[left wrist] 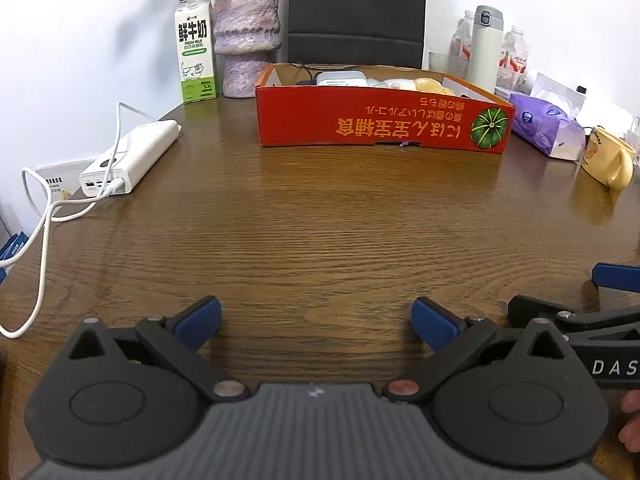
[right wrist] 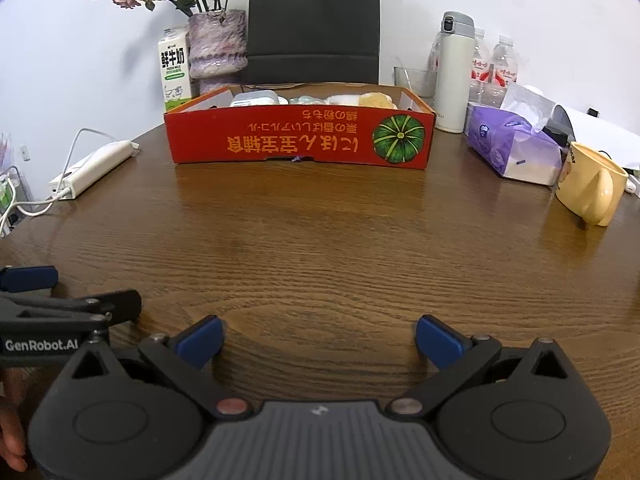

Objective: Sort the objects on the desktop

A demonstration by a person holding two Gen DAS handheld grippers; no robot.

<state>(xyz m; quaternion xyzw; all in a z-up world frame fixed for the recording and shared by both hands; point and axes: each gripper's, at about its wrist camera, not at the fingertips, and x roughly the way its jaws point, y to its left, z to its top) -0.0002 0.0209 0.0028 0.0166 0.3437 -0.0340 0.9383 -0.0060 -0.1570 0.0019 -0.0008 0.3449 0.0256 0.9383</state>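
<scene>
The left hand-held gripper (left wrist: pixel 316 322) and right hand-held gripper (right wrist: pixel 320 338) hover side by side low over the wooden worktop (right wrist: pixel 320 248), both with fingers spread wide and holding nothing. Beyond them lies bare wood, then the red cardboard box (right wrist: pixel 300 140) with several small items inside. A yellow mug (right wrist: pixel 588 188) and purple tissue pack (right wrist: pixel 512 148) sit to its right.
</scene>
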